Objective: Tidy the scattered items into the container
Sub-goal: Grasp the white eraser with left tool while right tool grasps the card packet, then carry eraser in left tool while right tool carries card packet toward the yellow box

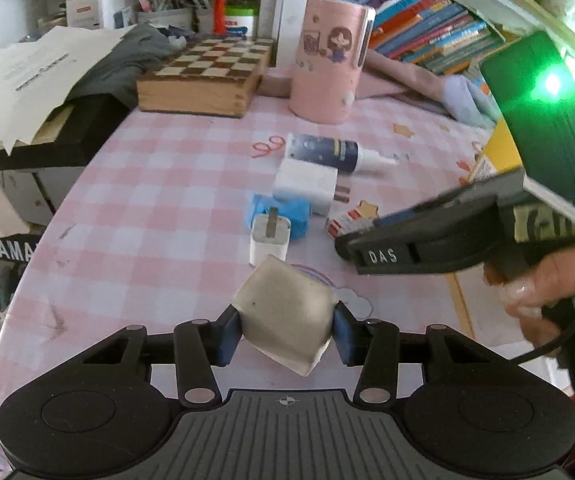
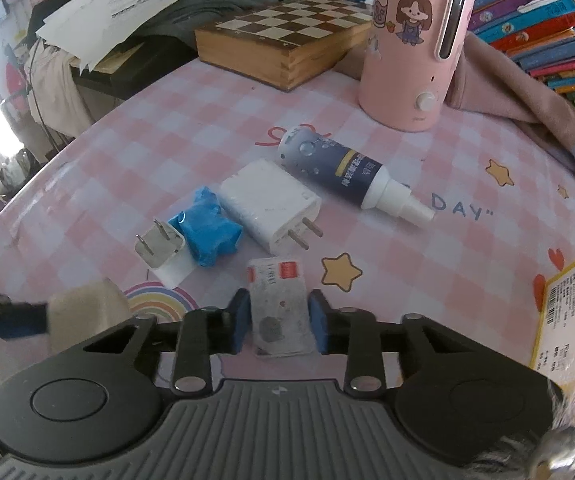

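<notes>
My left gripper is clamped on a pale, off-white block, its blue pads pressing the block's two sides, and the block sits tilted between them, lifted clear of the pink checked tablecloth. My right gripper is clamped on a small flat packet, white and grey with a red patch at its far end; the packet looks to be lying on the cloth, though from this angle I cannot be sure it rests there.

Just beyond the right gripper's fingertips lie the other scattered things. A small white plug with two flat prongs is ahead and to the left, touching a crumpled blue wrapper. A larger white charger lies straight ahead, right beside the wrapper, its two round pins pointing back toward me. Past it, further from the gripper, a dark blue spray bottle lies on its side with its white nozzle pointing right.

A yellow box sits at the right edge, near the right gripper. Well beyond everything stand a pink cylindrical appliance and a wooden chessboard box.

From the left camera, the right gripper reaches in from the right, held by a hand.
</notes>
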